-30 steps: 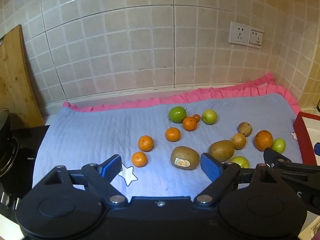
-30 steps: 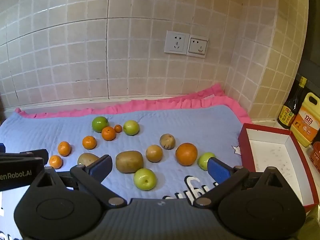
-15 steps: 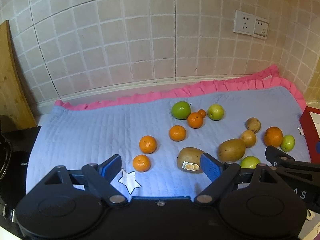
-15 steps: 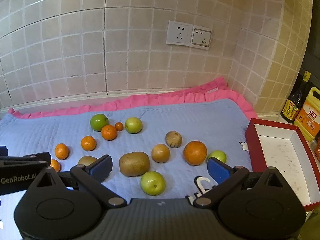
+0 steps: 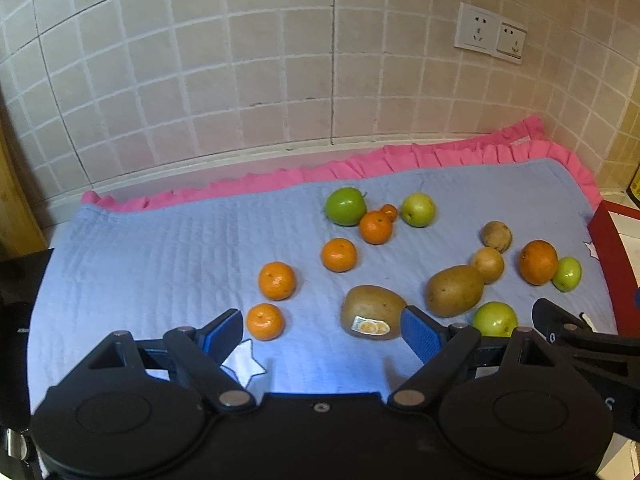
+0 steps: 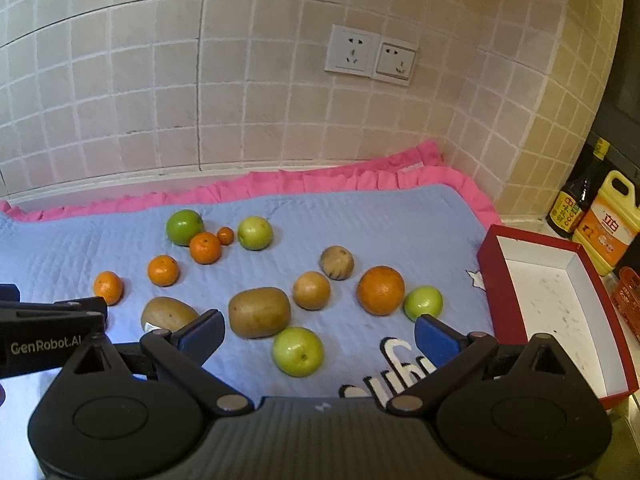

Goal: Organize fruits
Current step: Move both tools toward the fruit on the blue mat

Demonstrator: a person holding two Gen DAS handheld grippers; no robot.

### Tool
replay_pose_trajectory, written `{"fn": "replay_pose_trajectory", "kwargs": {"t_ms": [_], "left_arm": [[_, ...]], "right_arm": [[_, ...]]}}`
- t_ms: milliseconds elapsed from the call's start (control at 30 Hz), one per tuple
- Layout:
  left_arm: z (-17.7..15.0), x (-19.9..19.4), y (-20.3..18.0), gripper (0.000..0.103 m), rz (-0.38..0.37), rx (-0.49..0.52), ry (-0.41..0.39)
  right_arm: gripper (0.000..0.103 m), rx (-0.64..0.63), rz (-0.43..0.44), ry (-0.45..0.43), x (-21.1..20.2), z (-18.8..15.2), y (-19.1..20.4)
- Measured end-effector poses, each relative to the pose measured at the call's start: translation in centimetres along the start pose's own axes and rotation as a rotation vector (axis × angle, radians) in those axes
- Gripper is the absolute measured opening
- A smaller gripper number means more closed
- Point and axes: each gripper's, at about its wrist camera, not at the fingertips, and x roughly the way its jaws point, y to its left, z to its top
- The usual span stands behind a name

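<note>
Right now I hold my left gripper (image 5: 322, 334) spread wide and empty above the blue mat (image 5: 160, 264), lined up near the stickered kiwi (image 5: 373, 312), probably my first pick. Fruits lie scattered, none sorted. My right gripper (image 6: 318, 334) also gapes empty over a green apple (image 6: 297, 352), with the red box (image 6: 560, 304) waiting rightmost, presumably for collecting.
</note>
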Motion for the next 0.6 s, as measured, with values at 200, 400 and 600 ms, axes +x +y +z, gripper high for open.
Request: {"fn": "replay_pose_trajectory", "kwargs": {"t_ms": [200, 400, 600], "left_arm": [[0.3, -0.1, -1.3, 0.101, 0.019, 0.012, -0.012], [1.2, -0.6, -2.2, 0.102, 0.049, 0.000, -0.034], [2.2, -0.3, -2.5, 0.102, 0.060, -0.028, -0.038]], "right_arm": [[0.102, 0.007, 0.004, -0.001, 0.4, 0.1, -1.3], [0.103, 0.011, 0.040, -0.012, 1.1, 1.2, -2.4], [0.102, -0.007, 0.066, -0.019, 2.1, 2.5, -2.9]]}}
